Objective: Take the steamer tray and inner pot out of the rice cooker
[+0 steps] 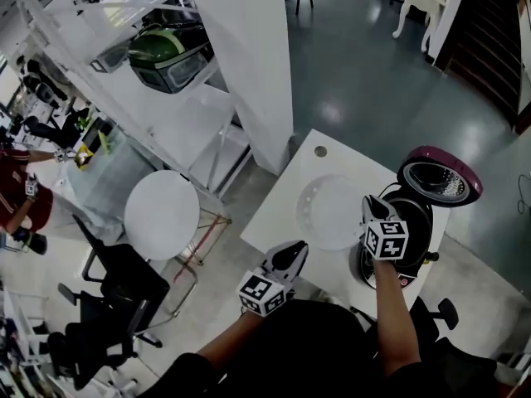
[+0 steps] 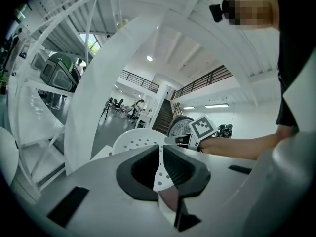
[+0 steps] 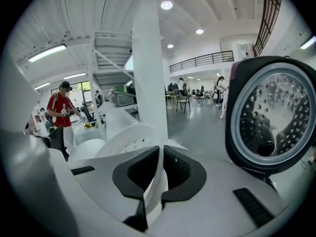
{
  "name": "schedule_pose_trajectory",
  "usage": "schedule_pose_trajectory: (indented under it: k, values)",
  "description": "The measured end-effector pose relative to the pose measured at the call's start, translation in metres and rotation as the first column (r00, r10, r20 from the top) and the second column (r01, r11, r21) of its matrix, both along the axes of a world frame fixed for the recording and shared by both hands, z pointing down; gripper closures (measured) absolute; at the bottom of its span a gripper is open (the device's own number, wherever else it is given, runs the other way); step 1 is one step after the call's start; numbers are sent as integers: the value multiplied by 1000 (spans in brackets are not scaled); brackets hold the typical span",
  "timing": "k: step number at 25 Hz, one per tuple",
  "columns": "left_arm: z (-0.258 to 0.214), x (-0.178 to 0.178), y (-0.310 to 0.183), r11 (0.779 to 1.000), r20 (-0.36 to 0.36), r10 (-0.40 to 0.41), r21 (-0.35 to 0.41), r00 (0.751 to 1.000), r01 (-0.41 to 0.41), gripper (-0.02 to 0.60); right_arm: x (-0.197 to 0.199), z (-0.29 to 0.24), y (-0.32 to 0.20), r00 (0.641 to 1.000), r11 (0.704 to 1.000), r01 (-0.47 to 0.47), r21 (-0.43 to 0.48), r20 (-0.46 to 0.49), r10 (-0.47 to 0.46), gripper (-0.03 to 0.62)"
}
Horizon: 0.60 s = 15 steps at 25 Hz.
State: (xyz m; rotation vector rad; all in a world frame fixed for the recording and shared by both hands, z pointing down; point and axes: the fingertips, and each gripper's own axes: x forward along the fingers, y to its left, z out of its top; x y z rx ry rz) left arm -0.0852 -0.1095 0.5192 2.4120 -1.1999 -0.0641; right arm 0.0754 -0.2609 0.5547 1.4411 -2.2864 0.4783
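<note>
The white, perforated steamer tray [image 1: 328,214] is over the white table [image 1: 274,214], just left of the open rice cooker [image 1: 415,222]. My left gripper [image 1: 297,249] is shut on its near rim, and the thin white edge runs between the pads in the left gripper view [image 2: 160,169]. My right gripper [image 1: 366,208] is shut on the rim on the cooker's side, seen also in the right gripper view [image 3: 159,177]. The cooker's lid [image 1: 440,181] stands up, its perforated inner plate [image 3: 276,117] facing me. My right gripper's cube and arm hide the inner pot.
A white pillar [image 1: 245,56] rises behind the table. To the left are a round white stool top [image 1: 162,214], a black office chair [image 1: 116,280] and white shelves holding a green appliance [image 1: 166,52]. A person in red [image 1: 21,193] stands far left.
</note>
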Motion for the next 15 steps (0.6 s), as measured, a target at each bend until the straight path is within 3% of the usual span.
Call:
schedule_pose_trajectory:
  k: [8, 15]
  values:
    - [26, -79, -3, 998, 7, -19, -65, 1000, 20, 558, -80, 66, -10, 999, 997, -17, -77, -32, 15, 574]
    - [45, -126, -15, 994, 26, 10, -109, 1000, -7, 558, -96, 145, -16, 982, 968, -186, -171, 7, 190, 574]
